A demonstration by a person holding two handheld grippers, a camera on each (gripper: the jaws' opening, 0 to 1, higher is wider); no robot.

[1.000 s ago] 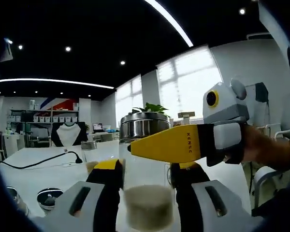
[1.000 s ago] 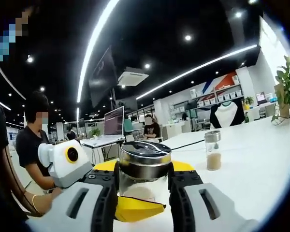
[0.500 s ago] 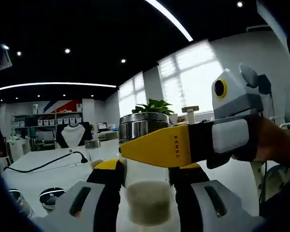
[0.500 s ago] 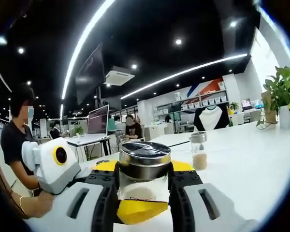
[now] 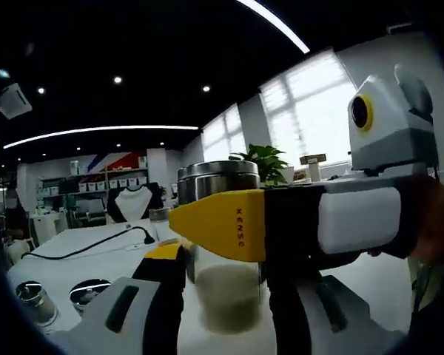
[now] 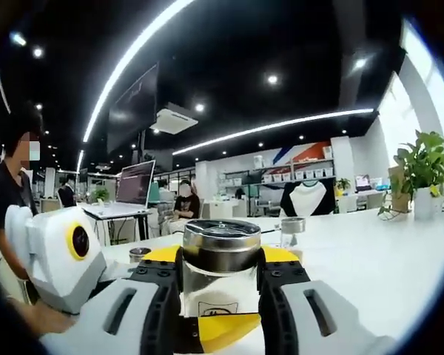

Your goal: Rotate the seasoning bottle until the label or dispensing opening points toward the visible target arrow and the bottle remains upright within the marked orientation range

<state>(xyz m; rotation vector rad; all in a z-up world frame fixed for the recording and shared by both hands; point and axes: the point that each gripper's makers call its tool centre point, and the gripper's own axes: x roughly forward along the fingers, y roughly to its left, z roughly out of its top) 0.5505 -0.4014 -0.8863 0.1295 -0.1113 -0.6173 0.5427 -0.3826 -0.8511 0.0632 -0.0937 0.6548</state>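
A glass seasoning bottle [image 5: 227,296] with pale powder inside and a steel lid [image 5: 217,180] stands upright on the white table [image 5: 74,255]. My left gripper [image 5: 223,260] is shut on its glass body, one black jaw on each side. My right gripper [image 6: 220,260] is shut on the lid [image 6: 220,248] and neck. In the left gripper view its yellow fingertip [image 5: 218,225] crosses in front of the bottle just below the lid. In the right gripper view a white label [image 6: 214,308] shows on the glass, above the left gripper's yellow fingertip [image 6: 226,330].
A second bottle [image 6: 291,231] stands farther back on the table [image 6: 370,259]. Two small steel-lidded jars [image 5: 34,301] [image 5: 89,292] sit at the lower left, with a black cable [image 5: 96,244] beyond them. A potted plant [image 6: 422,166] stands at the right. People sit at desks [image 6: 181,203].
My right gripper has swung around the bottle while holding the lid. Its yellow jaw now reaches further left in the left gripper view. The label has come into the right gripper view.
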